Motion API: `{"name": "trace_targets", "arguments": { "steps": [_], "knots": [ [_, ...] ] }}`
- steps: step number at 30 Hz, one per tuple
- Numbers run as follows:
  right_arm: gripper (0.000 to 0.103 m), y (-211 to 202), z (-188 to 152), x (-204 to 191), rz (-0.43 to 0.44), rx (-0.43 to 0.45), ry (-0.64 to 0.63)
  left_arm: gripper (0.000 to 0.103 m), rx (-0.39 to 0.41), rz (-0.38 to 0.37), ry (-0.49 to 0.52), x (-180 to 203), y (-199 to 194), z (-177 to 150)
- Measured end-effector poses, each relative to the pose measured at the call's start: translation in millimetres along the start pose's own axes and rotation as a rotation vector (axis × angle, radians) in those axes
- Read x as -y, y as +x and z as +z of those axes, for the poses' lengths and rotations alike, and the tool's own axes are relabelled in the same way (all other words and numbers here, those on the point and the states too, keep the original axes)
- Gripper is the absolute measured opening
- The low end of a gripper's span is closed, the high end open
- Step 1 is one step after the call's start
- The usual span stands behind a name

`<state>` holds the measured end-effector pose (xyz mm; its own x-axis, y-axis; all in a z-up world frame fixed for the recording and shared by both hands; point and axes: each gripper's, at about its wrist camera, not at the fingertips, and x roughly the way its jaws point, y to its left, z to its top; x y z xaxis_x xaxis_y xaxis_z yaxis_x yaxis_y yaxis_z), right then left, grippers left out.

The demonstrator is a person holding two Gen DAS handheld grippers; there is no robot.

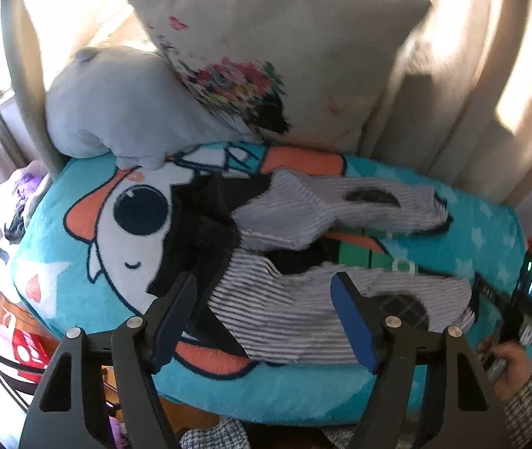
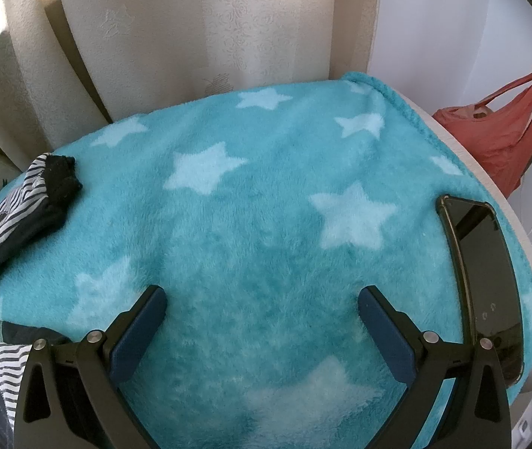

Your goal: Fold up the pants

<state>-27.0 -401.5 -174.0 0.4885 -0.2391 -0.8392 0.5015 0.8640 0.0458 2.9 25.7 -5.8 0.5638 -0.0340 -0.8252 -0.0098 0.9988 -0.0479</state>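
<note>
Across the middle of the left wrist view lie the striped pants (image 1: pixel 325 258), spread on a turquoise fleece blanket (image 1: pixel 90 202) with their two legs reaching toward the right of the frame, one above the other. The upper leg ends close to the far edge of the blanket; the lower leg ends near the right edge, where a right hand (image 1: pixel 505 368) holds the other tool. The black waistband sits at the centre left, beside a big cartoon face printed on the blanket. Each leg carries one dark oval patch.

The left gripper (image 1: pixel 266 299) hovers over the waist and the lower leg, its two blue-padded fingers spread wide, holding nothing. Behind the blanket, at the top of the frame, stand one cream pillow (image 1: pixel 303 56) with a flower print and one pale plush toy (image 1: pixel 116 101), so little room is left there.

In the right wrist view, the right gripper (image 2: pixel 262 301) is also wide apart and empty, above a bare stretch of blanket with pale stars. The cloth looks soft and fluffy. The pants cuffs show only at the left edge. One black phone (image 2: pixel 486 280), glossy and flat, lies along the right border of the blanket. One red bag (image 2: pixel 505 131) hangs at the upper right.
</note>
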Motion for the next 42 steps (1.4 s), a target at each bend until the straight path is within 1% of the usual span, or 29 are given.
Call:
{"name": "trace_targets", "arguments": {
  "steps": [2,3,5,7,9,10,12,13,14,18,21,23,26,30,32,33,34,35,37,40,42],
  "knots": [
    [0.103,2,2,1,0.007,-0.012,-0.006,0.073,0.046,0.027,-0.033,-12,-7,6],
    [0.103,1,2,1,0.010,-0.014,-0.008,0.073,0.080,0.054,-0.045,-20,-10,10],
    [0.103,2,3,1,0.014,-0.015,-0.015,0.073,0.107,0.091,-0.046,-29,-12,16],
    [0.103,3,5,1,0.017,-0.019,-0.029,0.074,0.097,0.111,-0.016,-38,-5,25],
    [0.103,4,6,1,0.019,-0.017,-0.037,0.073,0.084,0.139,-0.037,-51,6,31],
    [0.103,5,7,1,0.021,-0.018,-0.042,0.064,0.066,0.160,-0.067,-60,12,33],
    [0.103,6,8,1,0.026,-0.021,-0.050,0.054,0.025,0.134,-0.112,-73,19,33],
    [0.103,7,9,1,0.031,-0.023,-0.057,0.053,0.009,0.109,-0.145,-79,21,31],
    [0.103,8,10,1,0.033,-0.024,-0.060,0.053,0.004,0.099,-0.166,-82,21,29],
    [0.103,9,11,2,0.047,-0.018,-0.083,0.053,-0.011,0.107,-0.189,-82,23,19],
    [0.103,11,11,3,0.060,-0.008,-0.100,0.053,-0.033,0.092,-0.220,-83,25,13],
    [0.103,11,11,3,0.062,0.008,-0.103,0.053,-0.043,0.094,-0.224,-80,25,10],
    [0.103,10,9,3,0.061,0.023,-0.097,0.053,-0.061,0.087,-0.218,-77,25,4],
    [0.103,10,9,3,0.071,0.016,-0.093,0.053,-0.085,0.059,-0.197,-77,29,4],
    [0.095,8,11,7,0.093,0.011,-0.086,0.046,-0.093,0.027,-0.182,-77,31,6],
    [0.086,7,14,11,0.103,0.005,-0.075,0.040,-0.099,0.007,-0.170,-76,33,8],
    [0.081,6,18,15,0.110,-0.006,-0.060,0.038,-0.105,-0.013,-0.156,-74,35,11],
    [0.080,4,22,21,0.116,-0.015,-0.038,0.038,-0.106,-0.029,-0.144,-73,38,15],
    [0.079,-5,36,32,0.120,-0.004,0.004,0.038,-0.107,-0.060,-0.123,-71,47,25],
    [0.079,-18,54,28,0.134,0.019,-0.020,0.038,-0.114,-0.099,-0.102,-68,65,42],
    [0.079,-27,69,9,0.177,0.021,-0.071,0.038,-0.132,-0.116,-0.070,-63,82,57]
  ]
}}
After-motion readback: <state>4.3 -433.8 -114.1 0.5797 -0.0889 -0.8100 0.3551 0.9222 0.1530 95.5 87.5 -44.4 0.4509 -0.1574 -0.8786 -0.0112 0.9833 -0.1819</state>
